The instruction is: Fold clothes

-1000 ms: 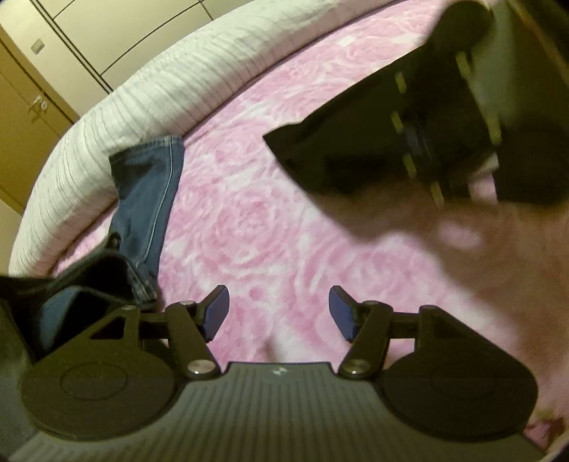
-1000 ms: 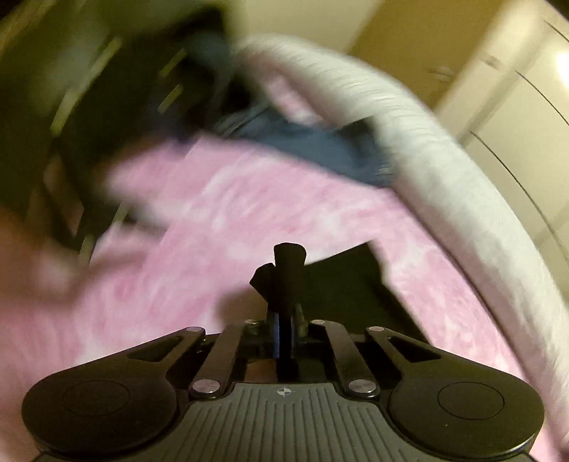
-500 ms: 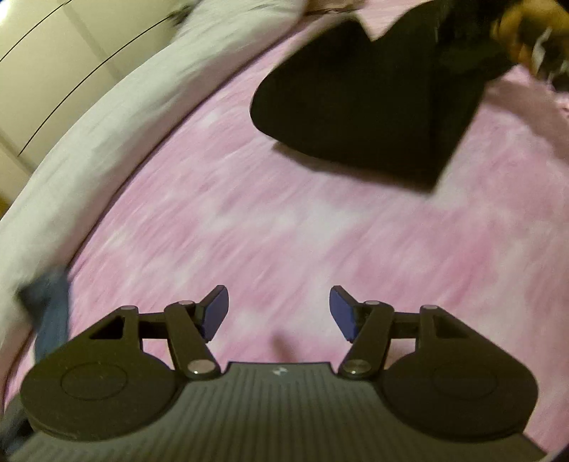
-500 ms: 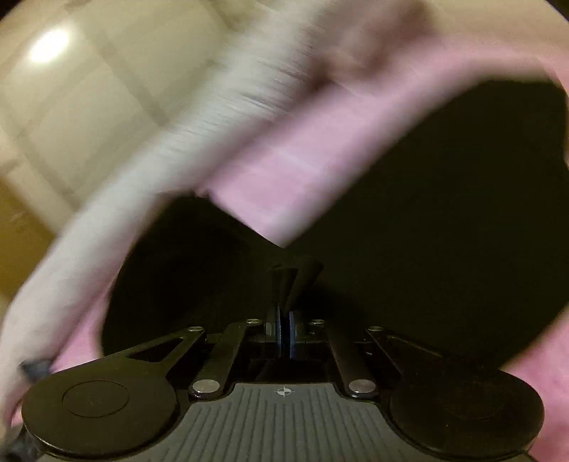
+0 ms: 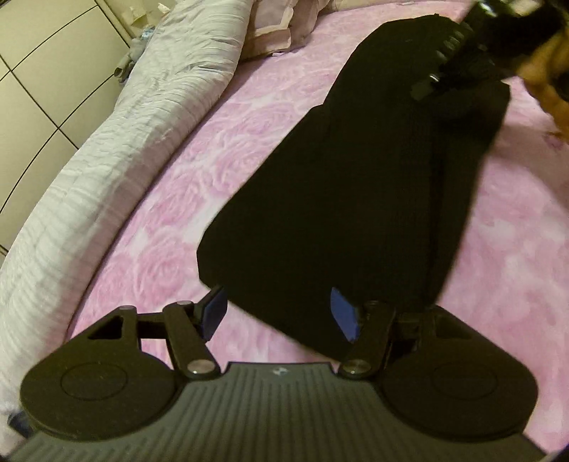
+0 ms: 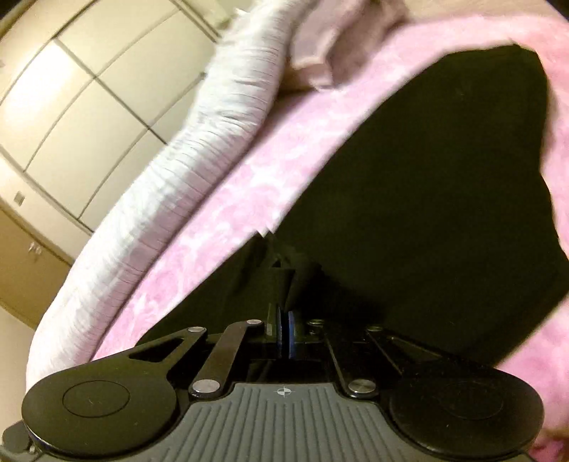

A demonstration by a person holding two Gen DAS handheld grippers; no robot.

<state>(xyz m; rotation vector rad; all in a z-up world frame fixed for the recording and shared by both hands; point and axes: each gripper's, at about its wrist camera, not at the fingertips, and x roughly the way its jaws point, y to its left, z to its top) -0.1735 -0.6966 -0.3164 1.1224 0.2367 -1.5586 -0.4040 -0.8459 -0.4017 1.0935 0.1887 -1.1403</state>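
A black garment (image 5: 355, 184) lies stretched out long on the pink rose-patterned bedspread (image 5: 170, 199). My left gripper (image 5: 277, 312) is open, its blue pads on either side of the garment's near end, just above it. My right gripper (image 6: 284, 312) is shut on a fold of the same black garment (image 6: 444, 199) at its far end. The right gripper also shows in the left wrist view (image 5: 458, 60) at the top right, over the cloth.
A rolled white quilt (image 5: 106, 149) runs along the left edge of the bed. A pale pink pillow (image 5: 277, 32) lies at the head. Cream wardrobe doors (image 6: 71, 117) stand beyond the bed.
My right gripper has carried the black garment across the bed and laid it out long. My left gripper has swung away from the blue jeans and come to the garment's near end.
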